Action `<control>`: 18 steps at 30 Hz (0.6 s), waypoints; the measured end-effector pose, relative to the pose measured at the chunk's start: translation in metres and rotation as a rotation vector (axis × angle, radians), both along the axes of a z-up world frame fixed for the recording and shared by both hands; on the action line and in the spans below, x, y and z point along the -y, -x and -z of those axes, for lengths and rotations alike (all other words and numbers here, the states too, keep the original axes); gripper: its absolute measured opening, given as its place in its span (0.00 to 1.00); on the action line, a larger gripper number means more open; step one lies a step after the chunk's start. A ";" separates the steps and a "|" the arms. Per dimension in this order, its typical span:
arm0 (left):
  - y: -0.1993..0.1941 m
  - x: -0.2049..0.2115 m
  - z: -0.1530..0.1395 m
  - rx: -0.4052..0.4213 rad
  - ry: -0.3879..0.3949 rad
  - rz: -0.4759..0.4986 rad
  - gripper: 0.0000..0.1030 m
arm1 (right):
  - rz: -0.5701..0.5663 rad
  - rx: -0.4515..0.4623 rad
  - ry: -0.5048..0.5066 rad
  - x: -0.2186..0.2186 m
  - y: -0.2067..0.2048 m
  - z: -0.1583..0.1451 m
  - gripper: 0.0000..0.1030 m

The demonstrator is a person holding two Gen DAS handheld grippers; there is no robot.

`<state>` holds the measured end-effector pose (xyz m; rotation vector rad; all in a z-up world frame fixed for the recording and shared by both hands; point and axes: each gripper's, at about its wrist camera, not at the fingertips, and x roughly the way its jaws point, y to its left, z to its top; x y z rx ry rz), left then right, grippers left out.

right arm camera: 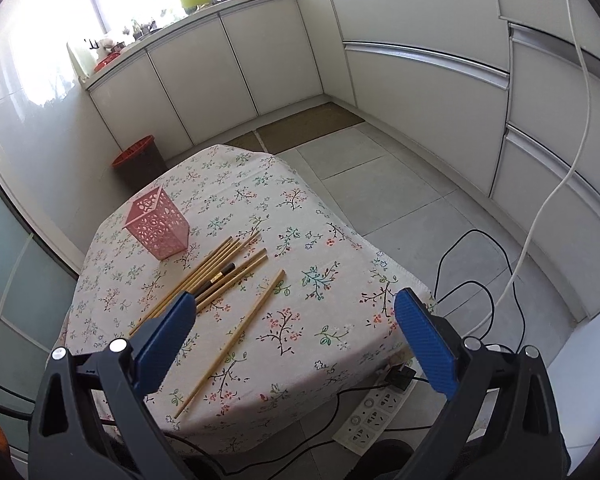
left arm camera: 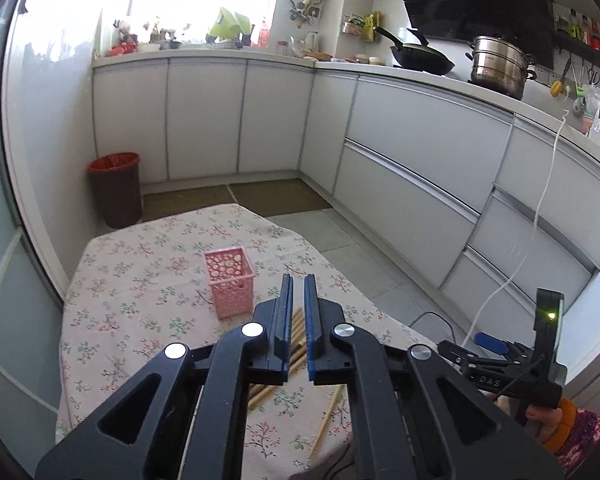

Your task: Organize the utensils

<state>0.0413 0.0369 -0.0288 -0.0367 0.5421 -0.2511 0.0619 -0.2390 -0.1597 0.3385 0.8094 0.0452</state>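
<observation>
I see the chopsticks [right arm camera: 220,268] lying loose on the table [right arm camera: 320,320], a fan of slender, pale wooden sticks with one darker, black-ended stick among them. They sit just in front of the pink holder [right arm camera: 158,226], and one single chopstick [right arm camera: 232,340] lies apart from the bunch, nearer the table's near edge. The holder is a square, upright plastic cup with perforated, lacy walls; from what I can make out, nothing stands in it. A cloth printed with small floral sprigs in red, green and black covers the table, soft and slightly rumpled at the corners.

My right gripper [right arm camera: 296,344] hangs above the near edge of the table, tilted down toward the cloth, its blue ribbed pads [right arm camera: 424,340] spread wide with nothing between them. My left gripper [left arm camera: 298,320] hovers over the bunch, pointing toward the holder [left arm camera: 230,282]; its pads [left arm camera: 310,316] are drawn nearly together with a narrow slit left, and I see the sticks [left arm camera: 296,336] through that slit, lying on the table below rather than gripped.

Beyond the table a brown bin with a red liner [left arm camera: 116,190] stands against white cabinets [left arm camera: 240,120], and a white power strip [right arm camera: 372,412] lies on the grey tiled floor.
</observation>
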 end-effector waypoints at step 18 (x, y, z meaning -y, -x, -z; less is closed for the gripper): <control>0.039 -0.042 -0.035 0.142 0.156 -0.226 0.93 | -0.004 0.203 -0.090 -0.021 0.051 -0.101 0.94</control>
